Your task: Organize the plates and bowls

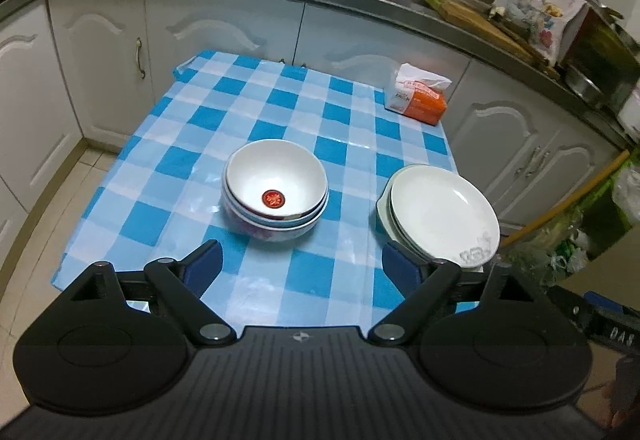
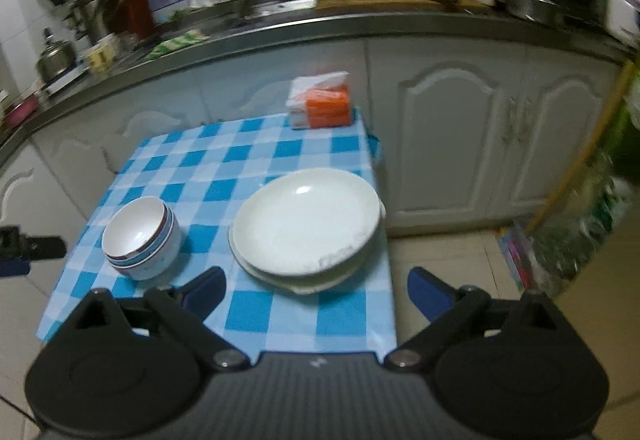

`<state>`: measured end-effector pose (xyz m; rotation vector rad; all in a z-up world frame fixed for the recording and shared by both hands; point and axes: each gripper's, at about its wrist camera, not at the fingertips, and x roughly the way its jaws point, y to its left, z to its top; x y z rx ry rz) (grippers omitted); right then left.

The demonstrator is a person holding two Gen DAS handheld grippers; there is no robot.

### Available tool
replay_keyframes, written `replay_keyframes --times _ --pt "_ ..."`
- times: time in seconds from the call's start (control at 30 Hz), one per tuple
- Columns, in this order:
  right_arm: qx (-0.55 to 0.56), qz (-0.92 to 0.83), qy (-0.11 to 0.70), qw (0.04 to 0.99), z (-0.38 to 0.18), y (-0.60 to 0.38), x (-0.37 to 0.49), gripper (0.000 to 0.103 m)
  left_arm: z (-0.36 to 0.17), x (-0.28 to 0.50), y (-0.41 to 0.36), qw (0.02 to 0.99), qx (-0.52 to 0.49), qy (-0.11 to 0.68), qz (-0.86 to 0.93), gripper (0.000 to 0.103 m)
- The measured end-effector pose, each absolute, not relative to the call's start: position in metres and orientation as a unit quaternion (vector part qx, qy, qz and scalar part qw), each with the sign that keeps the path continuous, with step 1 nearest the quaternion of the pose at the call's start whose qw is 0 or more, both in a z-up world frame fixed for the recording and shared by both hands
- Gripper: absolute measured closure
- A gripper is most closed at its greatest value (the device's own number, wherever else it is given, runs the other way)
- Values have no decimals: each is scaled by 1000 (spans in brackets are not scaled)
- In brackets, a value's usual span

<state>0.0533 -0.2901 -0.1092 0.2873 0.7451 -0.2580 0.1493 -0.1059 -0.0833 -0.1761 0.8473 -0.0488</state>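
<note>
**Bowls and plates both stacked; grippers empty**

Nearest us, left gripper (image 1: 302, 260) and right gripper (image 2: 316, 288) hang wide open, holding nothing. Beyond, on the blue-checked tablecloth (image 1: 280, 107), nested white ceramic bowls (image 1: 275, 188) sit at 12 o'clock, mouths up. Stacked round white plates (image 1: 440, 213) lie flat at 2 o'clock; neither stack has a long axis. Sorting looks finished to us. Orange tissue pack (image 1: 420, 95) farthest.

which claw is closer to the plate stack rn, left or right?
Right, probably. The right claw is open and faces the plate stack head-on, just short of it. The left claw, also open, faces the bowl stack, plates off to its right.
</note>
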Motion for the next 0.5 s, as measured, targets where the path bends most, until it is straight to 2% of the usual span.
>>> replay_keyframes --times 0.5 --pt "142 -161 350 912 -41 -208 15 2 -46 95 -51 921 -60 385 -2 0"
